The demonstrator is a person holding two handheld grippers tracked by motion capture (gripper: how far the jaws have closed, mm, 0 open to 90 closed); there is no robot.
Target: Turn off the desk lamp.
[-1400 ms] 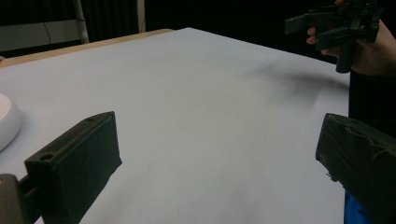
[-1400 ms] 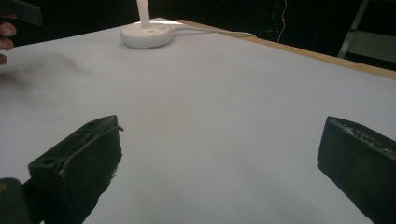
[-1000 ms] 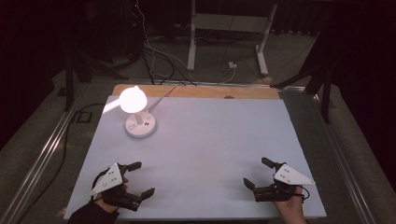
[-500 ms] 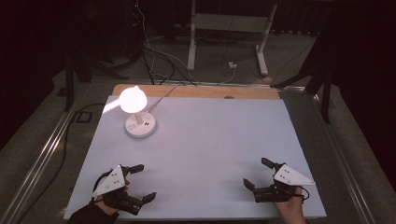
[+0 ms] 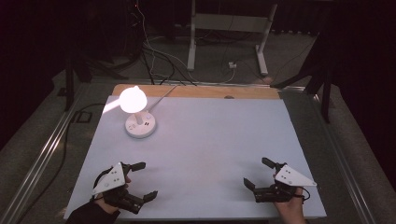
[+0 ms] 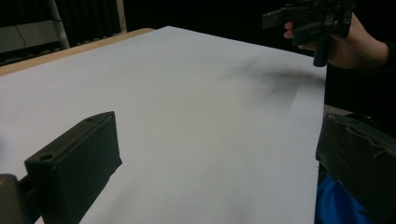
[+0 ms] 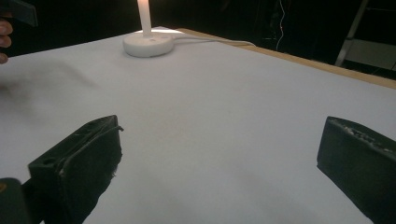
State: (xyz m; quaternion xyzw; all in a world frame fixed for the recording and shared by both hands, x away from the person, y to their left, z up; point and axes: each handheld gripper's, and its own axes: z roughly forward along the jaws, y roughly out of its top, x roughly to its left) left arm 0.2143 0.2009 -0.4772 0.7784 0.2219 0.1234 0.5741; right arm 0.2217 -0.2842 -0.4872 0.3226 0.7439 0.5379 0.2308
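While the lit lamp (image 5: 138, 116) sits untouched, the left gripper (image 5: 142, 182) has drifted nearer the table (image 5: 210, 140) edge; the right gripper (image 5: 257, 175) waits, both released and empty.

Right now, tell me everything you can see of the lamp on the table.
The lamp is a small white desk lamp, switched on. Its head is a rounded shade glowing too brightly to show detail, set on a short upright stem above a round, flat white base that looks like plastic and has small dark marks on top. The base rests on the white table near its far left corner. A pale cable runs from the base over the far wooden edge. Nothing else touches it; both grippers are at the near edge.
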